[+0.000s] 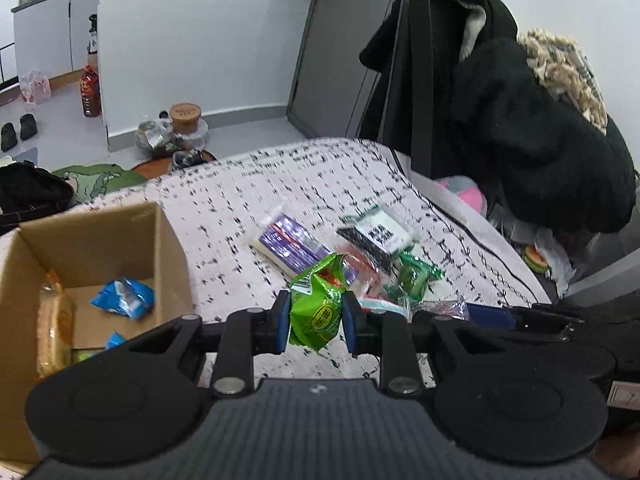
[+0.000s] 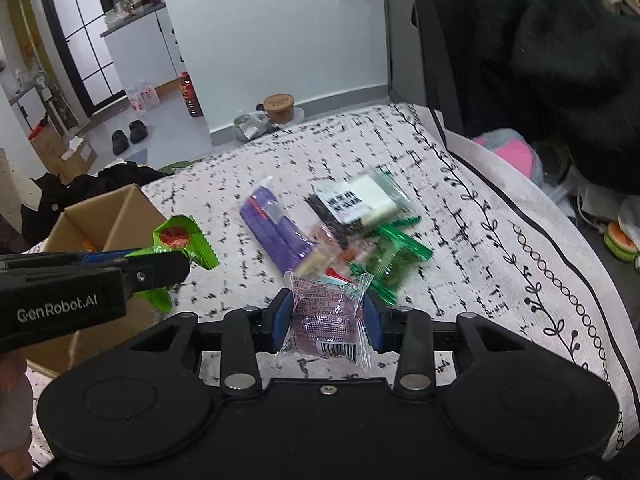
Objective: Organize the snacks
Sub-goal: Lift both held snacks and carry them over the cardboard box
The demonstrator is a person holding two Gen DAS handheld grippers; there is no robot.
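My left gripper [image 1: 316, 322] is shut on a bright green snack packet [image 1: 318, 308] and holds it above the bed, right of the open cardboard box [image 1: 100, 236]. The same packet [image 2: 184, 242] shows in the right wrist view, held near the box [image 2: 108, 212]. My right gripper [image 2: 328, 320] is shut on a clear-wrapped purple snack [image 2: 326, 316]. A loose pile lies ahead on the patterned bedspread [image 2: 480, 240]: a purple pack [image 2: 276, 232], a black-and-white pack [image 2: 360, 204] and dark green packets [image 2: 392, 256]. The box holds blue packets [image 1: 124, 298] and a yellow pack [image 1: 54, 328].
Dark coats [image 1: 520, 128] hang at the right of the bed. A pink item [image 2: 516, 152] and a burger toy [image 2: 620, 240] lie beside the bed. Bags and clothes [image 1: 96, 180], jars [image 1: 176, 128] and a bottle [image 1: 90, 90] sit on the floor beyond.
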